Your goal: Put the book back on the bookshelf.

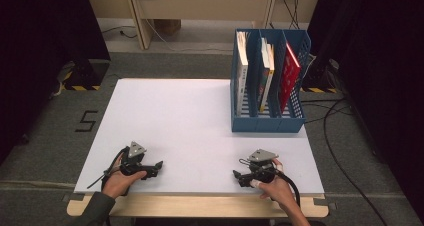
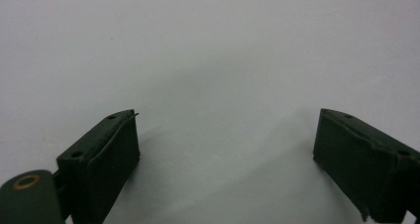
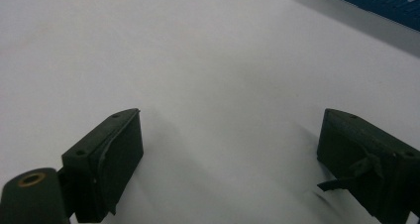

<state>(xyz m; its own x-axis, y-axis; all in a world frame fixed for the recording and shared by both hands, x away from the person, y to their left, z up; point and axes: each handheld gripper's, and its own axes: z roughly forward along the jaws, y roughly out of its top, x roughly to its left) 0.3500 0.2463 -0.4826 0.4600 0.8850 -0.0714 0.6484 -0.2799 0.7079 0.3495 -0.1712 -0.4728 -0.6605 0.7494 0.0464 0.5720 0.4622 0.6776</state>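
On the white table [image 1: 200, 121], left gripper [image 1: 159, 164] and right gripper [image 1: 235, 175], jaws wide apart, nothing between them.

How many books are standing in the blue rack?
4, maybe more hidden: one white book in the left slot, two in the middle slot, one red book in the right slot of the blue rack.

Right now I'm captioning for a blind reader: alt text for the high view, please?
A person's hands rest the left tongs and right tongs on a white table, tips facing each other. A blue file rack with upright books stands at its far right.
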